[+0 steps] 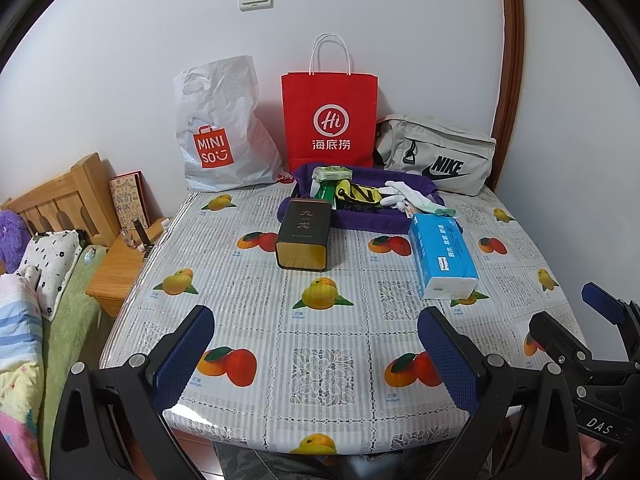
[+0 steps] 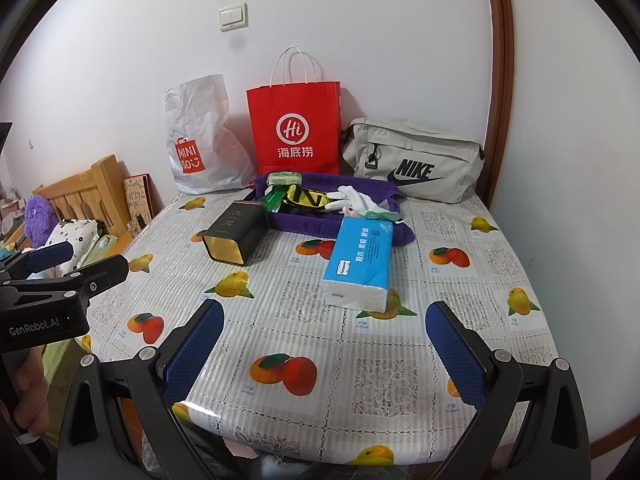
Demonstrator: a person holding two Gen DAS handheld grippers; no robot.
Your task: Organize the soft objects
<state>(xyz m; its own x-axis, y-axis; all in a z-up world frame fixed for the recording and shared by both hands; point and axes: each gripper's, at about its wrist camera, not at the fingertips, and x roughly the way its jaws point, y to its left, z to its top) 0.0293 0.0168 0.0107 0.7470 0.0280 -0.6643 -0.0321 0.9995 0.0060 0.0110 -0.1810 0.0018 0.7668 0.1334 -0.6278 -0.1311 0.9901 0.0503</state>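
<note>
Two wrist views, one table (image 1: 320,320) w/ a fruit-print cover. We see both tongs released: the left gripper (image 1: 316,356) hangs over the near table edge, jaws spread wide and empty; the right gripper (image 2: 324,356) sits likewise, jaws apart, nothing between the blue pads (image 2: 192,352). In the left view the right gripper shows at the far right edge; in the right view the left gripper shows at the left edge, held by a hand (image 2: 30,392).

Soft items lie at the far side of the table, in a purple tray (image 1: 360,222) of cloth-like make. Inside we note a white glove (image 1: 400,192), a black-and-yellow strap (image 1: 358,194), a green packet (image 1: 324,192) and a pale green pack (image 1: 332,172) on the rear rim; a small mint item at the tray's right corner is too small to identify, poss. a sock.

Just in front of the tray: a dark tin (image 1: 304,236) on its side, gold end toward us, and a blue tissue pack (image 1: 442,256) to its right, its far end touching the tray.

Against the wall, l. to r.: white bag (image 1: 220,132), red bag (image 1: 330,116), grey pouch (image 1: 436,156). Left of the table: a nightstand (image 1: 116,268) and a bed (image 1: 40,280).
</note>
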